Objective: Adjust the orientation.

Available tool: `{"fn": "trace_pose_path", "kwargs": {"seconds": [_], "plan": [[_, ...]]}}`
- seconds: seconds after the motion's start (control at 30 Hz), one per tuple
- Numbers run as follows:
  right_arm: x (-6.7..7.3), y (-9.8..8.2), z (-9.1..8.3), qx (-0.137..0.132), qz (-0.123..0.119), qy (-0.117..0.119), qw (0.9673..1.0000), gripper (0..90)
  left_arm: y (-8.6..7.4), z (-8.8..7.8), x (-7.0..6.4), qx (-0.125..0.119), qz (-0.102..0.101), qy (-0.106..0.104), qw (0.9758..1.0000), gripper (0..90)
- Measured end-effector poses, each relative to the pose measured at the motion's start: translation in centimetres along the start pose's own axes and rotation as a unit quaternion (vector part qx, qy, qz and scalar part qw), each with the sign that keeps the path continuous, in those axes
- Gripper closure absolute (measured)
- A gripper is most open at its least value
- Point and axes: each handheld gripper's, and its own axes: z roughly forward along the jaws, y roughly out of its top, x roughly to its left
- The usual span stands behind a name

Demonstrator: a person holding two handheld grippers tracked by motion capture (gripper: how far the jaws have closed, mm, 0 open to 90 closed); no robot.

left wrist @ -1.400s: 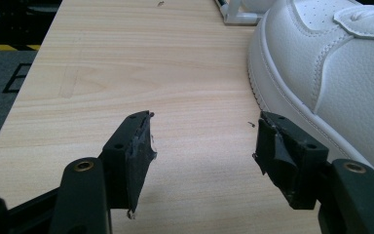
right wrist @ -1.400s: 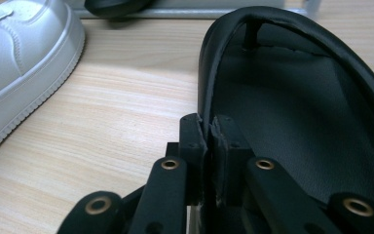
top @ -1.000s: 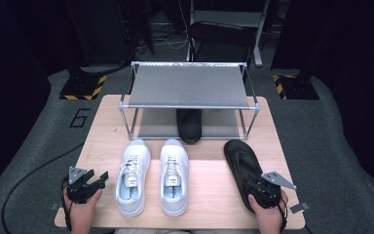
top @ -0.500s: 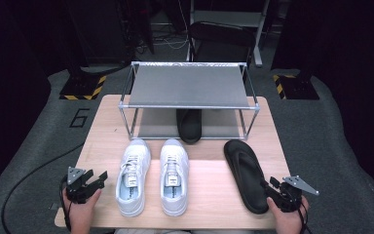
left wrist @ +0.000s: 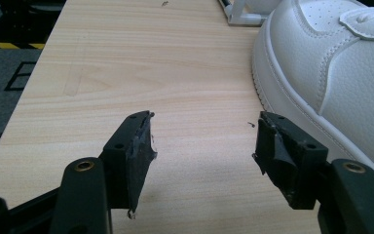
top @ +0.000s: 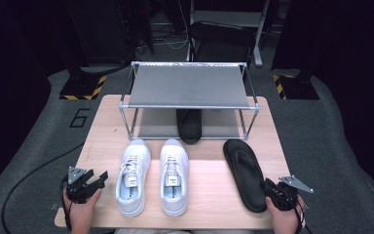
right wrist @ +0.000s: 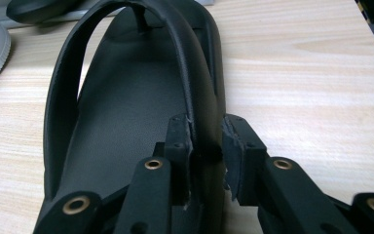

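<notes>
A black flip-flop [top: 243, 168] lies on the right side of the wooden table [top: 209, 195], toe pointing away from me. At its heel end my right gripper [top: 270, 188] is shut on it. In the right gripper view the jaws [right wrist: 207, 141] pinch the right arm of the strap [right wrist: 195, 83] at the edge of the sole [right wrist: 126, 112]. A pair of white sneakers [top: 133, 175] [top: 174, 175] stands in the middle. My left gripper [top: 97, 179] rests open at the table's front left, beside the left sneaker [left wrist: 331, 73], with bare wood between its jaws [left wrist: 202, 141].
A metal two-level shoe rack [top: 189, 85] stands at the back of the table. A second black flip-flop [top: 189, 124] lies on its lower level, also seen at the top left of the right gripper view [right wrist: 34, 9]. Black-and-yellow floor markers sit beyond the table.
My right gripper pulled off to the right of the flip-flop's heel, then came back and closed on its strap. The left gripper and the sneakers have stayed put.
</notes>
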Motion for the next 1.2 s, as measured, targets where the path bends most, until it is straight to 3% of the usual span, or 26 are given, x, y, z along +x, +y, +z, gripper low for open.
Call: {"fn": "trace_pose_path", "kwargs": {"seconds": [0.1,0.23,0.3,0.37,0.5,0.6,0.73,0.9,1.1,1.2], "plan": [[0.3,0.1,0.3,-0.001,0.006,0.011,0.9999,72.1,0.0,0.0,0.0,0.002,0.005,0.0,1.0,37.8],[0.4,0.0,0.6,-0.001,0.028,0.027,0.9993,59.4,0.0,0.0,0.0,0.004,0.006,0.0,1.0,37.8],[0.2,-0.1,0.7,0.006,0.025,0.029,0.9992,57.2,0.1,-0.1,0.0,0.009,0.003,-0.001,1.0,37.8],[0.1,-0.2,0.7,0.007,0.031,0.03,0.999,56.5,0.0,0.0,-0.1,0.001,-0.004,0.0,1.0,37.8],[-0.3,-0.4,0.7,0.009,0.045,0.04,0.9982,55.4,0.1,-0.1,0.0,0.005,0.002,-0.002,1.0,37.8],[-0.7,-0.5,0.7,0.009,0.069,0.055,0.9961,53.9,0.1,-0.1,0.0,0.005,0.001,-0.002,1.0,37.8],[-1.1,-0.7,0.8,0.014,0.082,0.072,0.9939,52.6,0.2,0.0,-0.1,0.004,0.002,-0.003,1.0,37.8],[-1.3,-0.8,1.1,0.021,0.092,0.096,0.9909,50.9,0.2,0.0,-0.1,0.003,0.002,-0.003,1.0,37.8],[-1.4,-0.8,1.1,0.024,0.09,0.097,0.9909,50.7,0.2,-0.1,0.0,0.006,0.006,-0.003,1.0,37.8],[-1.3,-0.8,1.0,0.028,0.102,0.1,0.9893,51.0,0.2,0.0,-0.1,0.004,0.005,-0.003,1.0,37.8]]}}
